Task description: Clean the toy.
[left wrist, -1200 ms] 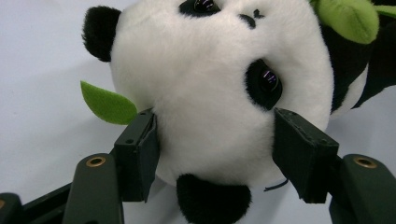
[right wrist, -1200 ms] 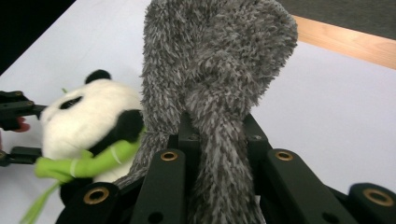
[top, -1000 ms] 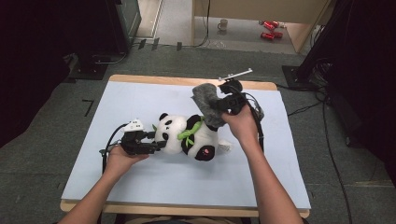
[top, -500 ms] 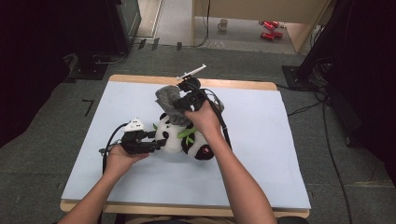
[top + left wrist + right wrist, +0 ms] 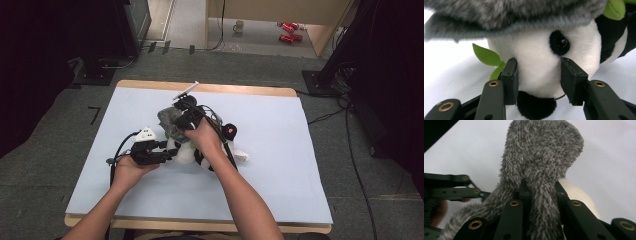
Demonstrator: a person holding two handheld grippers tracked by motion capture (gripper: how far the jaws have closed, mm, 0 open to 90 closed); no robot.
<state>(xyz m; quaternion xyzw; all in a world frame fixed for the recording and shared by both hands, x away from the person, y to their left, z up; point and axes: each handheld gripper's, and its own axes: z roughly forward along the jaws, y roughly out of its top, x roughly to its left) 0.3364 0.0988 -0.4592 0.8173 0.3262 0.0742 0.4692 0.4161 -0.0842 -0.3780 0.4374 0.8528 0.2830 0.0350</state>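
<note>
A black-and-white plush panda lies on the pale mat. My left gripper comes at its head from the left. In the left gripper view its jaws have just been closing, and the pads now press both sides of the panda's white face below the eye. A green felt leaf sticks out beside it. My right gripper is shut on a grey fuzzy cloth piece held just over the panda's head. That cloth is pinched between the right gripper's jaws, and it hangs as a grey brim above the face.
The mat covers a wooden table. A white tag lies by the panda's far side. On the floor beyond the table stand a mug, red items and dark equipment stands. Cables trail at the right.
My right hand has carried the grey cloth left and down, from above the panda's body to over its head. The left gripper has stayed in place at the panda's head.
</note>
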